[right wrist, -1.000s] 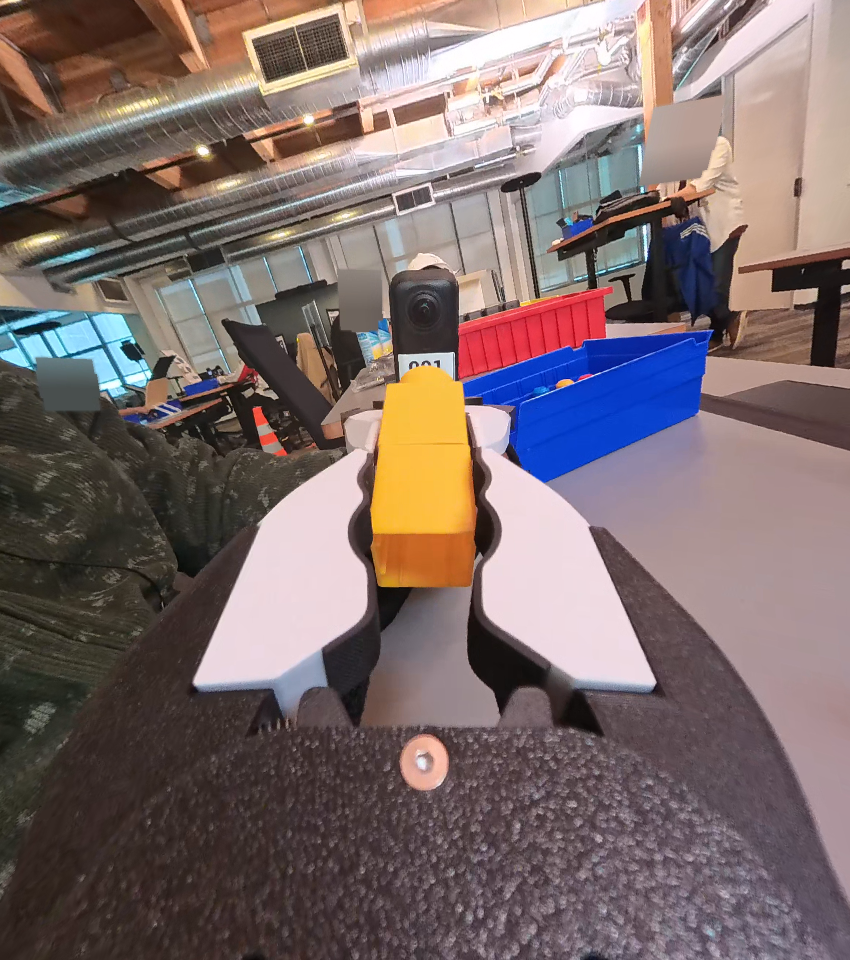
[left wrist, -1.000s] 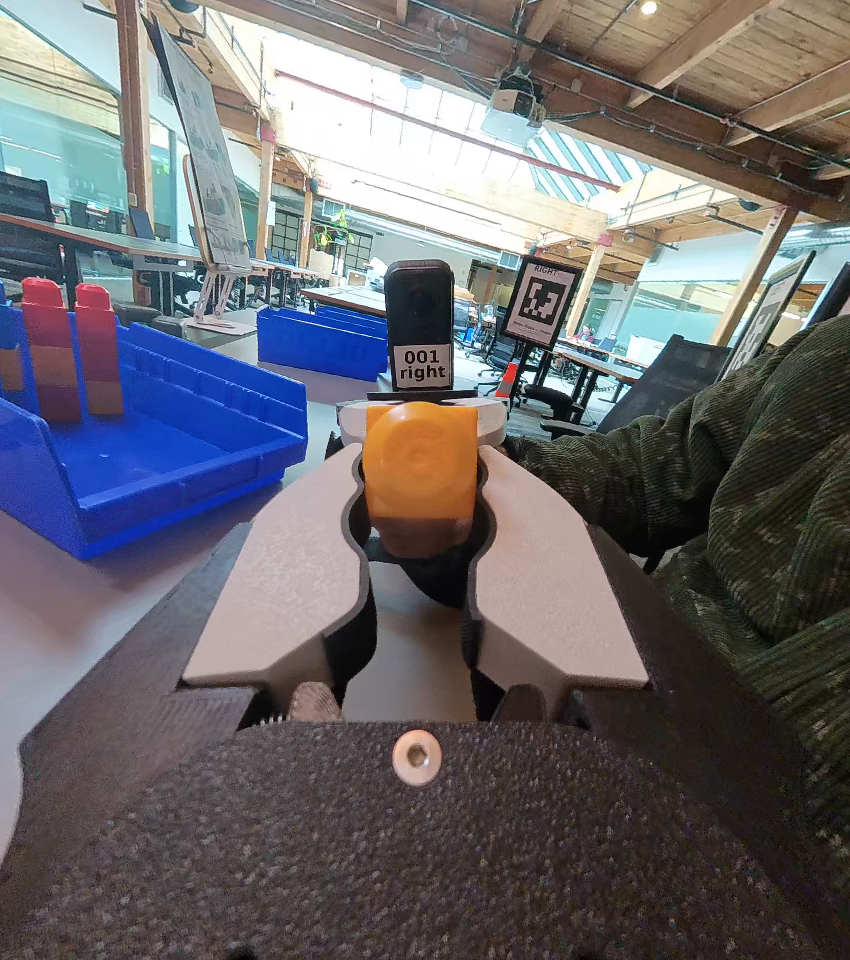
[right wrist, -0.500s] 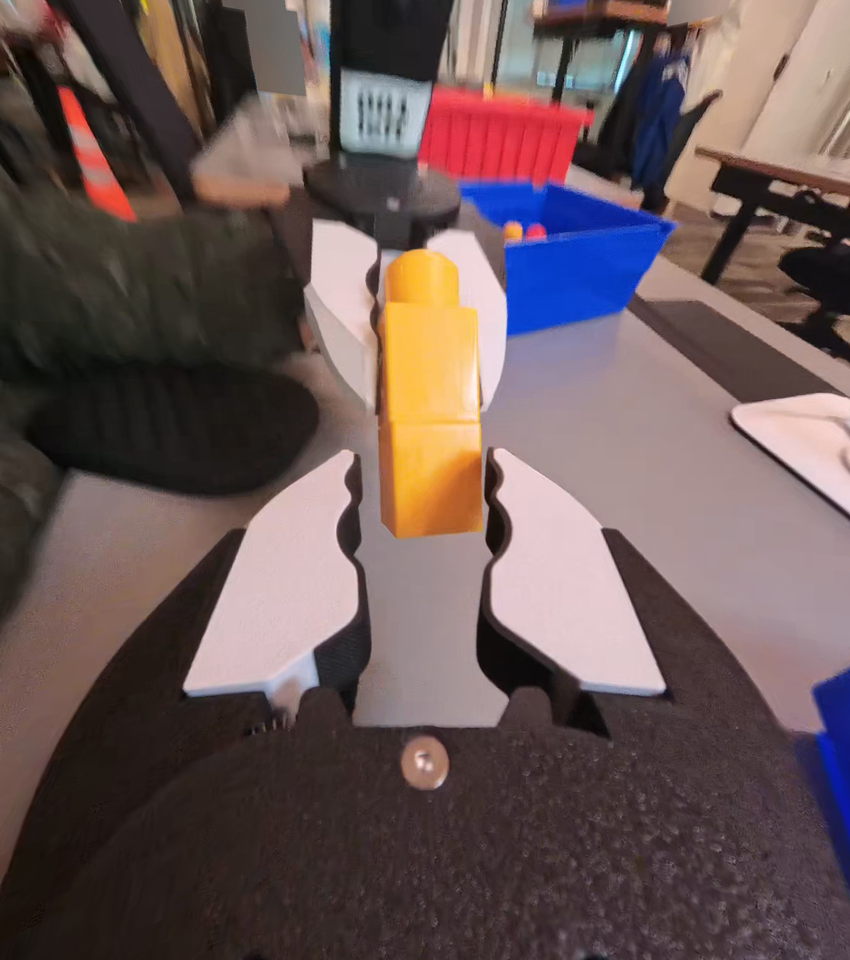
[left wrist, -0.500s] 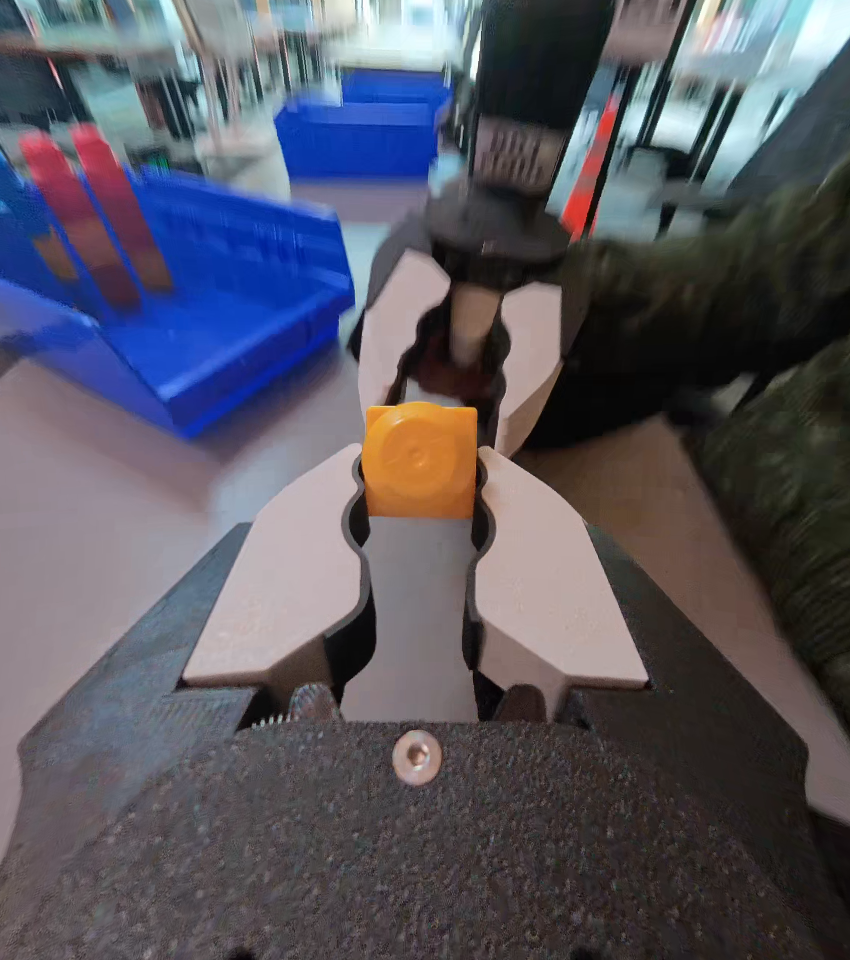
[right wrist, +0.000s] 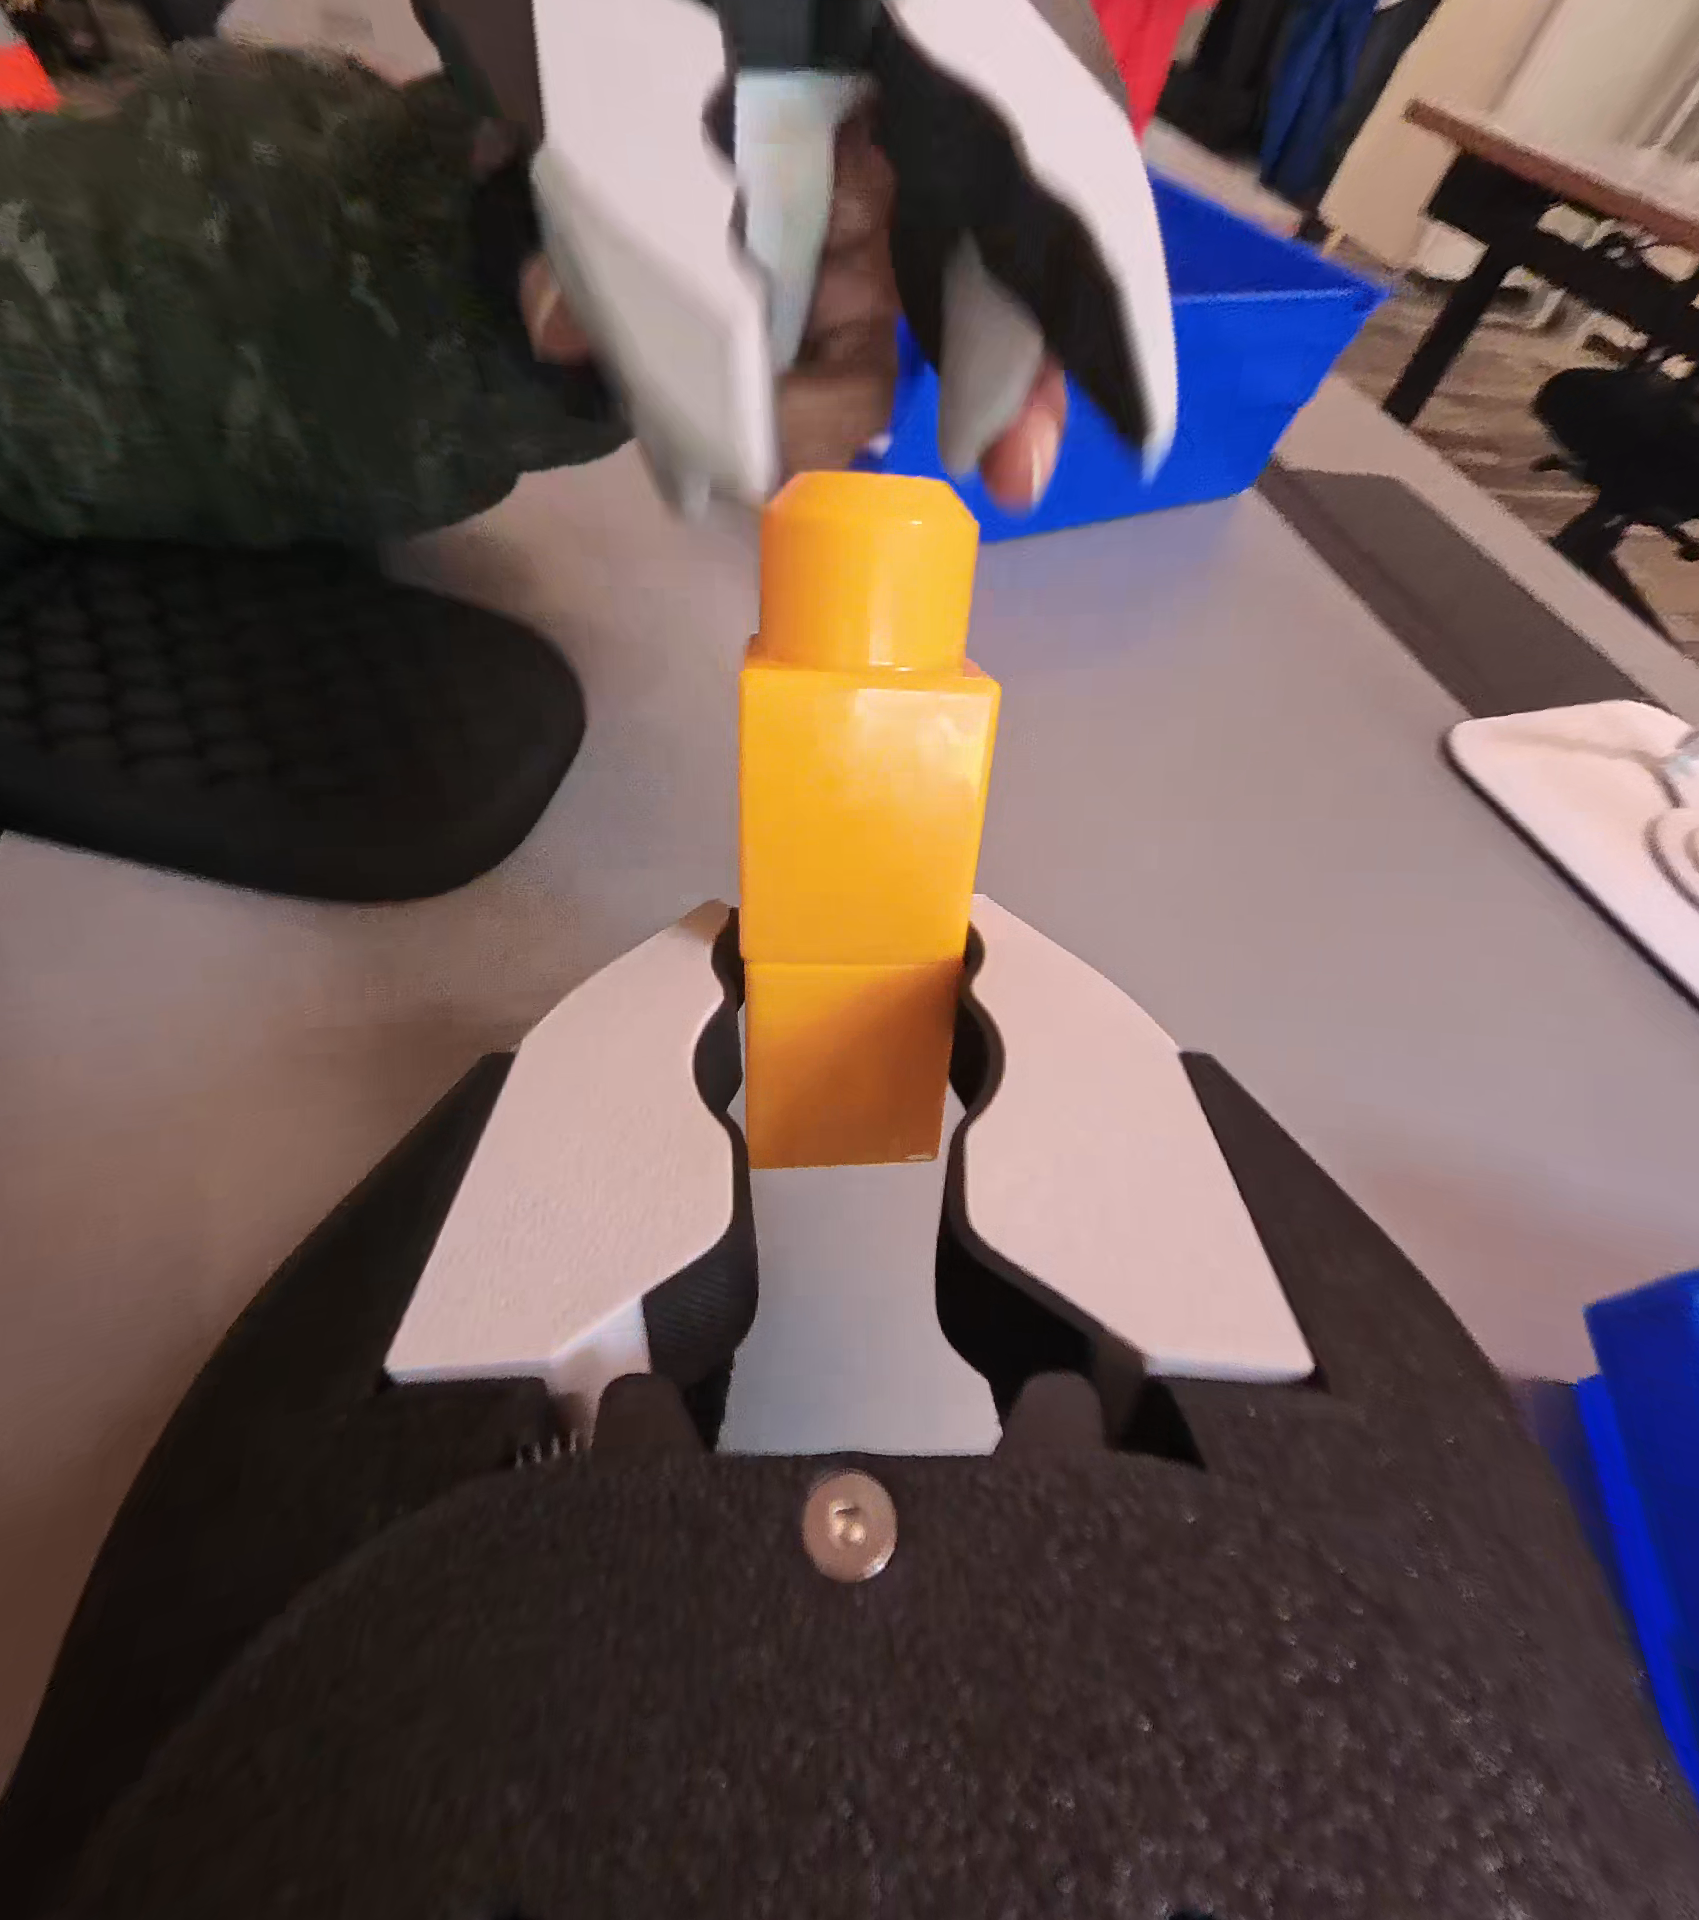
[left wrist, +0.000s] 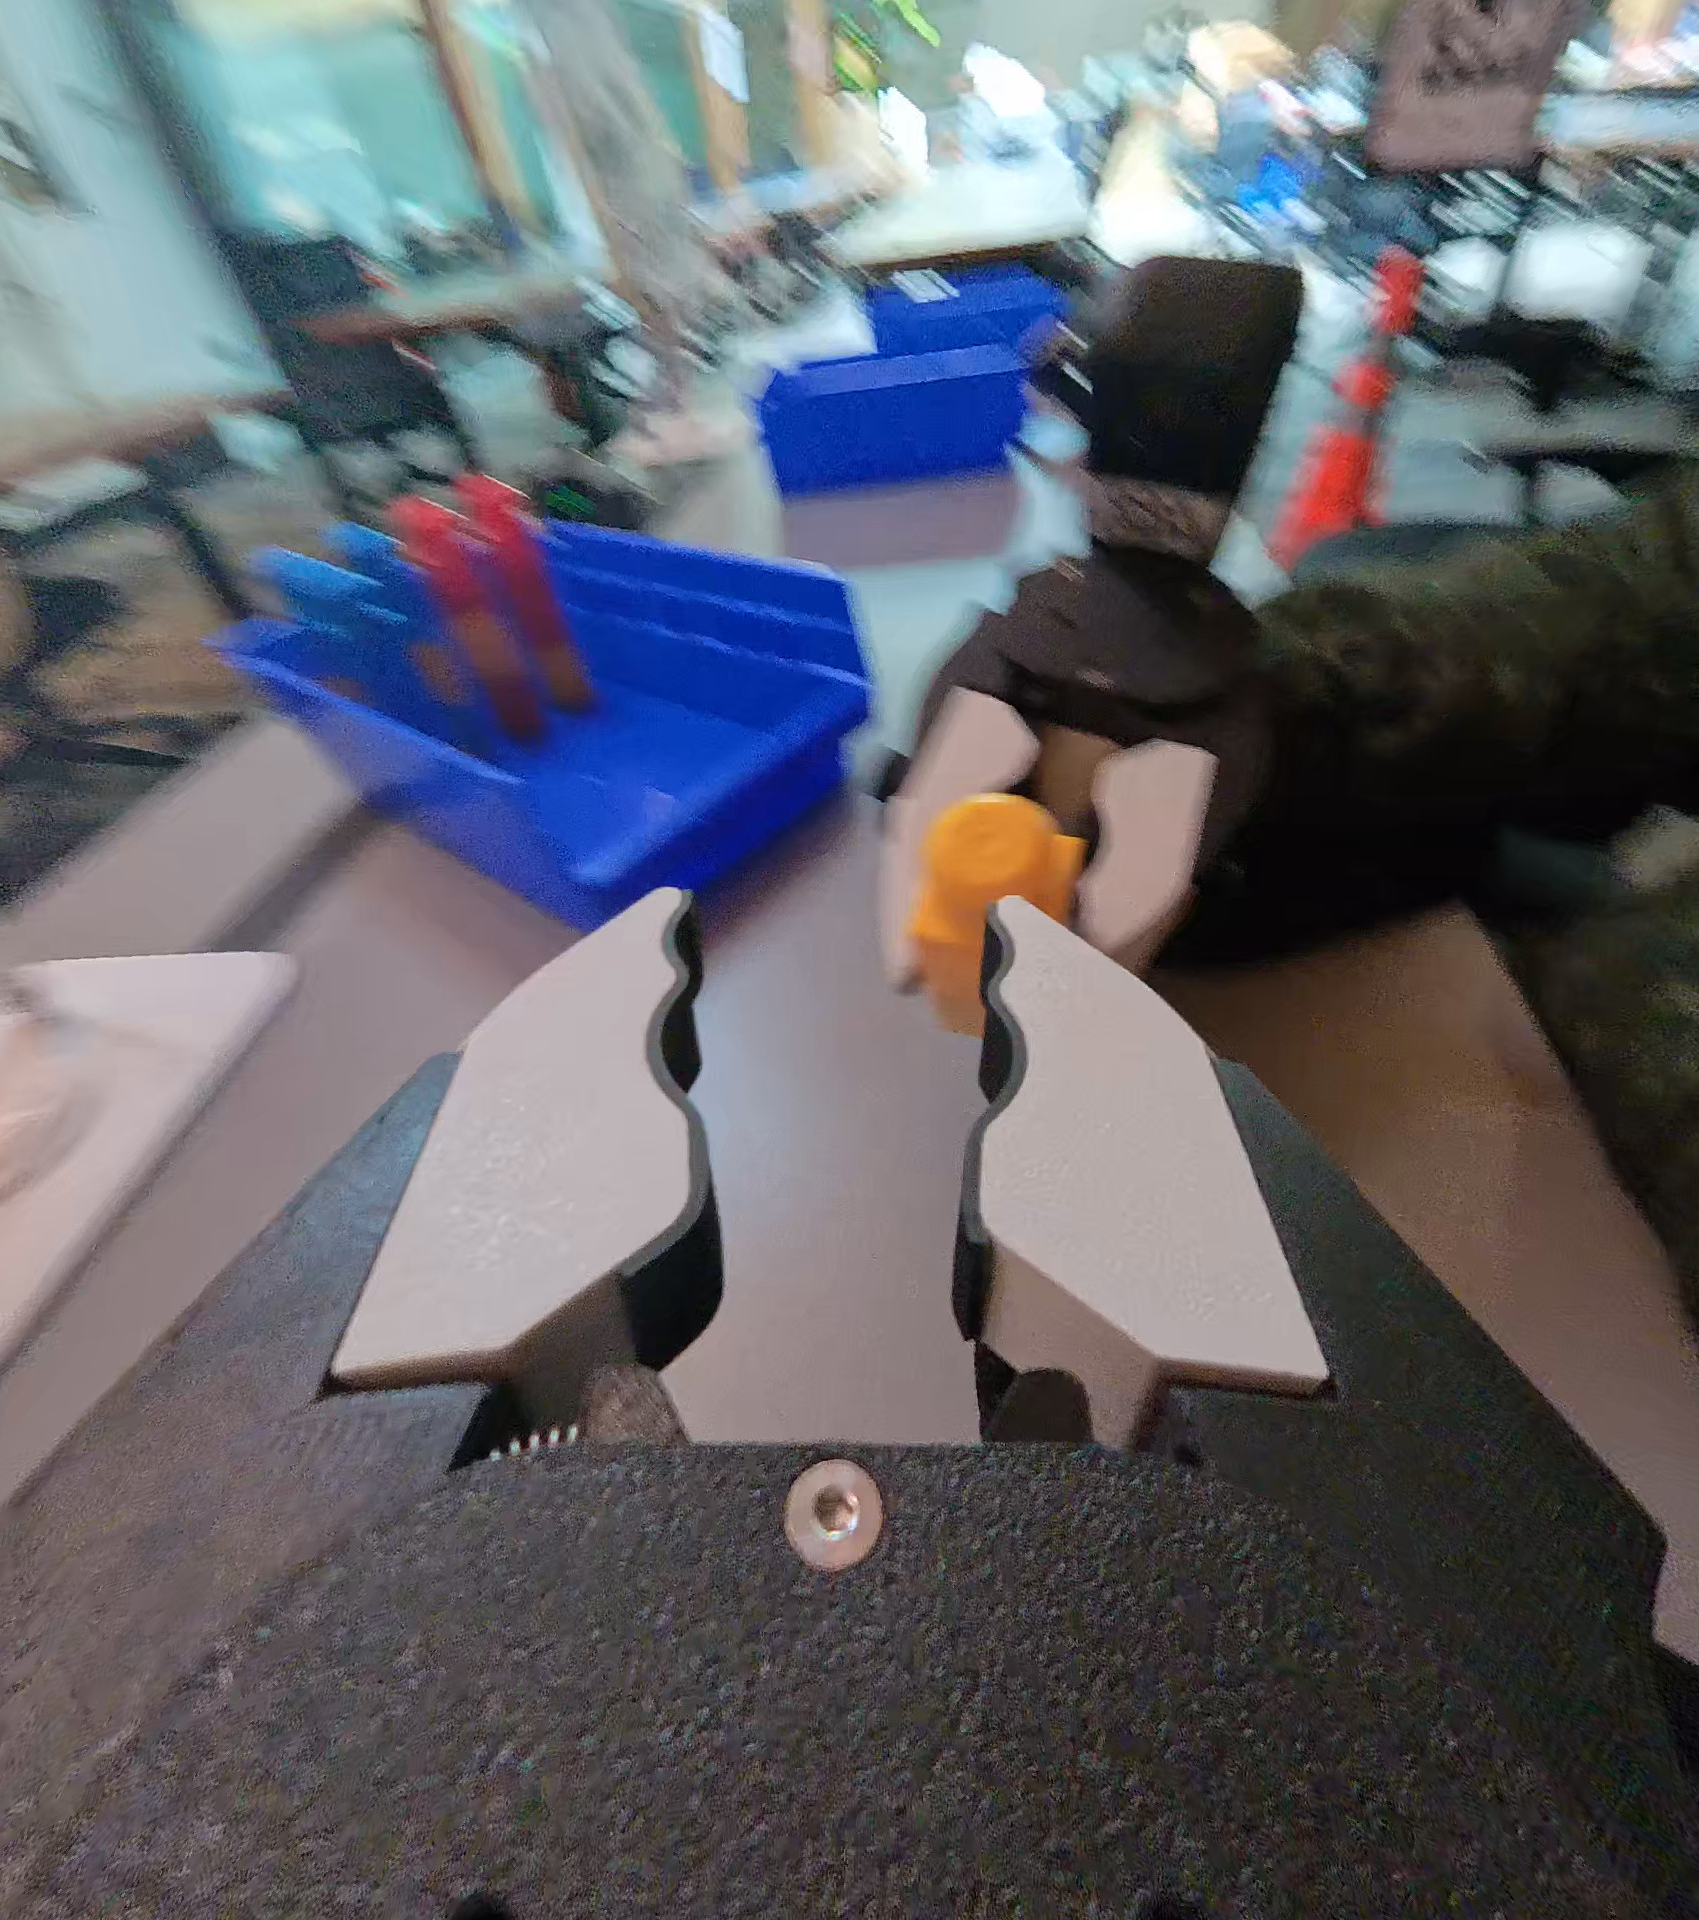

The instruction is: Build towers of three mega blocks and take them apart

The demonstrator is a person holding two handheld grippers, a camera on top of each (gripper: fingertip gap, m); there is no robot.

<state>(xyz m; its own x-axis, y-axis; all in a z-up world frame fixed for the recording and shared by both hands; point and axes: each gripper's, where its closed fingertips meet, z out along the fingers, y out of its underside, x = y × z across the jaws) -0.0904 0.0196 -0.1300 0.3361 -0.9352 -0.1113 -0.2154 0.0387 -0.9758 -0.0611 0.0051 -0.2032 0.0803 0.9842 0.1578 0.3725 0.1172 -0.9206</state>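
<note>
Clamping glossy orange block stack (right wrist: pixel 860 883): right gripper (right wrist: pixel 850 935) | left gripper (left wrist: pixel 834 935): spread, empty

We see a grey table (right wrist: pixel 1240 831). Ahead of our right tool and to its right, a white flat base (right wrist: pixel 1603 790) lies on it; a blue bin (right wrist: pixel 1240 343) sits farther ahead. Ahead-left of our left tool another blue bin (left wrist: pixel 720 821) rests on the top, with red and blue block towers (left wrist: pixel 492 613) inside.
</note>
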